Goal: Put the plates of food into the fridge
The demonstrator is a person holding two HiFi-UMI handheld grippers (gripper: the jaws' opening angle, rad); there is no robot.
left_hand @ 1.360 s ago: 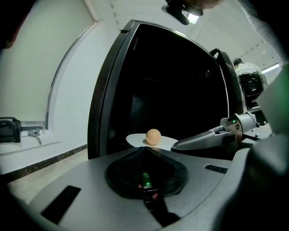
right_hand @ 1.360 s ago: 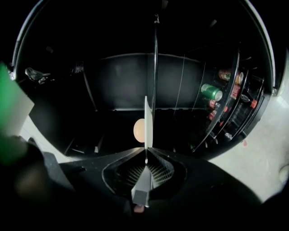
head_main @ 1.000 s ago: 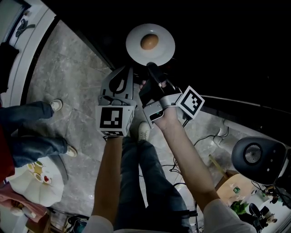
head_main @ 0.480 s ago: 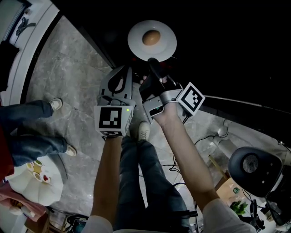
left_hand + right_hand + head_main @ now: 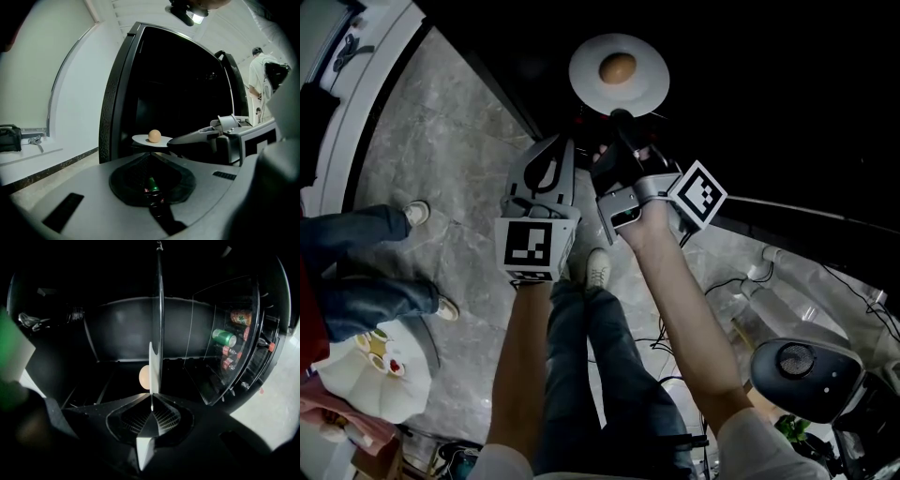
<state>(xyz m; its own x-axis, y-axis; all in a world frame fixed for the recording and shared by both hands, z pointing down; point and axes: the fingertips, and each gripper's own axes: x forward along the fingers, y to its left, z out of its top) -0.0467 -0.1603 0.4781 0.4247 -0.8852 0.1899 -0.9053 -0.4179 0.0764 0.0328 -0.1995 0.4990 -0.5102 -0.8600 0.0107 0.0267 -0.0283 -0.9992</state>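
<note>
One plate (image 5: 592,86) bearing a round bun-like item (image 5: 618,67) juts level ahead of the right gripper (image 5: 623,120), jaws pinching its near rim, at the dark fridge (image 5: 187,93) opening | left gripper (image 5: 565,145), jaws pressed together on nothing, hangs just beside, farther back | door-shelf cans (image 5: 224,337) to the right; marble floor (image 5: 441,159) below

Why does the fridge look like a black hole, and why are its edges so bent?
Head view: the unlit fridge interior reads black; only the white plate stands out. Left gripper view: the wide-angle lens bows the fridge frame into curves. Right gripper view: very dim, vignetted corners, door cans faintly lit.
</note>
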